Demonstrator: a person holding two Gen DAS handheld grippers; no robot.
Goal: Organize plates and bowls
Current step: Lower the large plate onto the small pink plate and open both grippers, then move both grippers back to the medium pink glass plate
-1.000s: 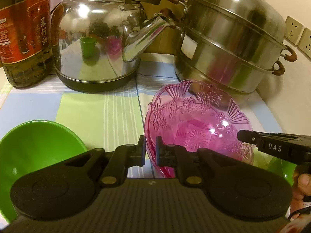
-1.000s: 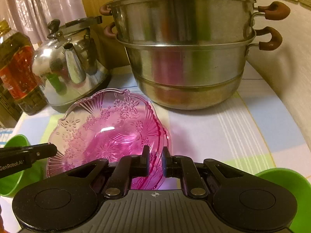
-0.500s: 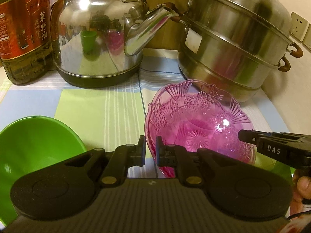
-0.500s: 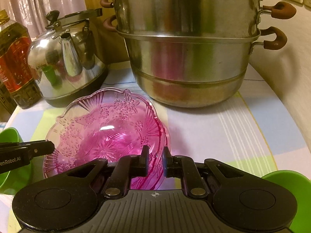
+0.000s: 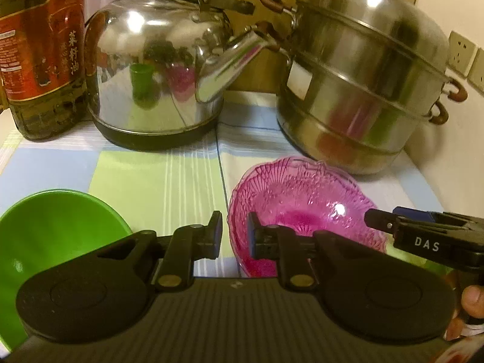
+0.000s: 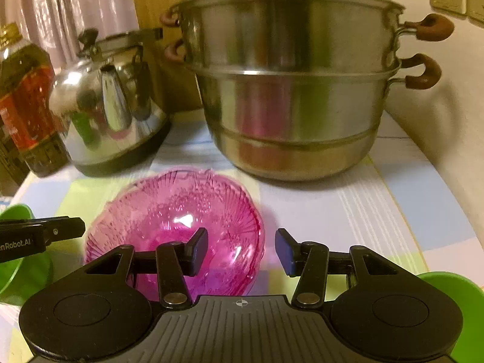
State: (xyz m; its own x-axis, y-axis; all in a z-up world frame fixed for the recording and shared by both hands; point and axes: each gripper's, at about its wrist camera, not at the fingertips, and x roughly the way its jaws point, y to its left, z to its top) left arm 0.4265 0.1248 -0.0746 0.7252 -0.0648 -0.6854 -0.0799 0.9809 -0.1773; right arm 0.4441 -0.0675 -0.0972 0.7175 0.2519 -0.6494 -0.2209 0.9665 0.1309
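Note:
A pink patterned glass bowl (image 5: 302, 205) sits on the checked cloth in front of the steamer; it also shows in the right wrist view (image 6: 178, 220). My left gripper (image 5: 233, 236) is open, its jaws either side of the bowl's left rim. My right gripper (image 6: 242, 249) is open wide, its jaws either side of the bowl's right rim. A green bowl (image 5: 51, 239) lies at the left. Another green bowl (image 6: 453, 308) lies at the right.
A steel kettle (image 5: 157, 75) and an oil bottle (image 5: 39, 48) stand at the back left. A tall steel steamer pot (image 5: 363, 78) stands at the back right, close behind the pink bowl. A wall with sockets (image 5: 459, 51) bounds the right side.
Both grippers have opened and let go of the pink bowl. The bowl has dropped from tilted to lying flatter on the cloth.

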